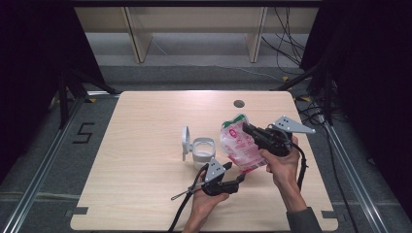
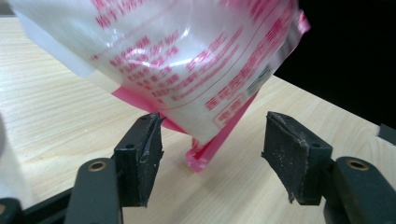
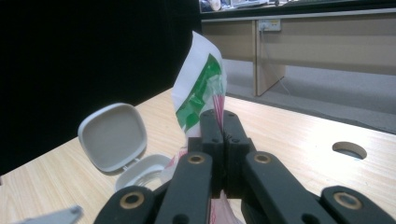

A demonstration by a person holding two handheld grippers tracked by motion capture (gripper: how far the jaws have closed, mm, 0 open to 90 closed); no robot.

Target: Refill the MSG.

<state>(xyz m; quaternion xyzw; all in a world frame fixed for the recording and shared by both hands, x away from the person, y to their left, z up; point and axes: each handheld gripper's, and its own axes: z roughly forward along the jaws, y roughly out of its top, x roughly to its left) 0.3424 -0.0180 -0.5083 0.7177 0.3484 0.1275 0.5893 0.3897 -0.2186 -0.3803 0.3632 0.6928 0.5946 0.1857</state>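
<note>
The pouch (image 1: 240, 144), a clear plastic bag with pink print and a green patch near its top, hangs over the right half of the table (image 1: 145, 194), tilted, its pink bottom corner (image 2: 198, 161) touching the wood. My right gripper (image 1: 248, 130) is clamped on its upper part: in the right gripper view my 2 black jaws are pressed together with the film pinched between them, and the green-and-white top of the pouch (image 3: 201, 91) rises just above them. My left gripper (image 1: 241, 178) sits low at the pouch's bottom end, near the front of the table. In the left gripper view its 2 jaws stand wide apart on either side of that pink corner; the left jaw is just beside the film, whether touching I cannot tell, and the right jaw is clear of it, so nothing is gripped there. Just left of the pouch stands a small white container (image 1: 203, 148) with its hinged lid (image 1: 185, 141) flipped open and upright. Farther back in the tabletop is a round cable hole (image 1: 238, 103).
</note>
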